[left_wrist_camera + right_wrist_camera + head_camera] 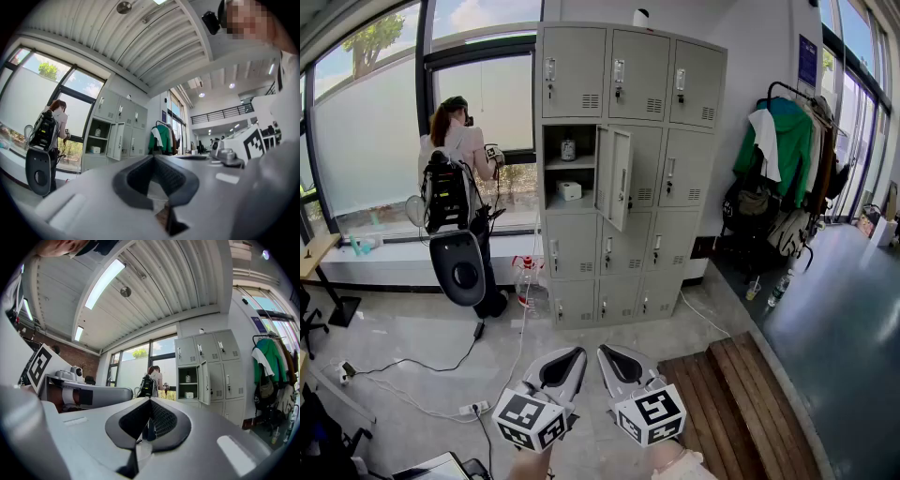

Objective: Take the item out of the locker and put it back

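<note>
**Both fingers shut, locker contents far ahead**

You hold both grippers low and near, side by side above the floor (412, 337), tips aimed at the locker (694, 169).

- Left gripper (565, 364): the fingers (136, 179) are pressed together at the tips, with nothing between them.
- Right gripper (619, 362): the same, closed tip to tip and empty.
- The two grippers sit just beside each other.

The locker stands far, at centre, against the wall. One door (620, 178) in its second row hangs open, swung to the right. The other doors are closed.

- A small can (568, 150) stands on the upper shelf (569, 163) of the open compartment.
- A white box (570, 190) rests on the level below, straight under the can.
- Both lie well apart from your fingers, far beyond the tips and untouched.

Far left, a person (455, 141) stands at the window (366, 141) with a black pack (445, 195) on their back. Right of the locker is a clothes rack (783, 141) with a green garment. A wooden platform (741, 403) lies near right.
</note>
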A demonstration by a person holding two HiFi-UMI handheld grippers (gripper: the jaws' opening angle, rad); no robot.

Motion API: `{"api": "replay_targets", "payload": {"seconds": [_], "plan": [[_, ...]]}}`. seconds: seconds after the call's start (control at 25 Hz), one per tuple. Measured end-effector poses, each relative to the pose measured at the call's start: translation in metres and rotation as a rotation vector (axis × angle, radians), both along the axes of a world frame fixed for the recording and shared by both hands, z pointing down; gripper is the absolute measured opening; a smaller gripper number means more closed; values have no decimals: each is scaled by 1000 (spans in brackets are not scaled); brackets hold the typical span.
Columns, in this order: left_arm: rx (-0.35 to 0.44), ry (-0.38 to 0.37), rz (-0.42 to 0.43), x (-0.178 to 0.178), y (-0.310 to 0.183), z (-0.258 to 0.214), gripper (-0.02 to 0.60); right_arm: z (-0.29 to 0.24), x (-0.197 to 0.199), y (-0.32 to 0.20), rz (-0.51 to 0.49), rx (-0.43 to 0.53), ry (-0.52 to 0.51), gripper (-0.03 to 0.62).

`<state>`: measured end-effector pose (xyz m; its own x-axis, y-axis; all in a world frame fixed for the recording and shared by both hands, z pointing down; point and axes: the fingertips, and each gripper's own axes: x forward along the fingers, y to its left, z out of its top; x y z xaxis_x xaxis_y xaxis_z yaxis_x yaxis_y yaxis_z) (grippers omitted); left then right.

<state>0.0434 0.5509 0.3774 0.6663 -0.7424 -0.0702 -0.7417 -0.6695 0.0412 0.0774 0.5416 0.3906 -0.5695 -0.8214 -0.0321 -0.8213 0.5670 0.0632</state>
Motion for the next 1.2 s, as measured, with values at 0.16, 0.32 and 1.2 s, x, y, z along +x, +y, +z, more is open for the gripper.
{"api": "replay_targets", "payload": {"seconds": [0.16,0.32,1.2], "plan": [[-1,-6,-10,4,-6,6,6,9,9,-7,7,-9,11,-8],[-10,17,15,11,-27,15,6,19,12,-34,6,-18,21,-6],[6,53,37,-61,-475,-7,7,-15,-51,-471,20,49,-26,35]]}}
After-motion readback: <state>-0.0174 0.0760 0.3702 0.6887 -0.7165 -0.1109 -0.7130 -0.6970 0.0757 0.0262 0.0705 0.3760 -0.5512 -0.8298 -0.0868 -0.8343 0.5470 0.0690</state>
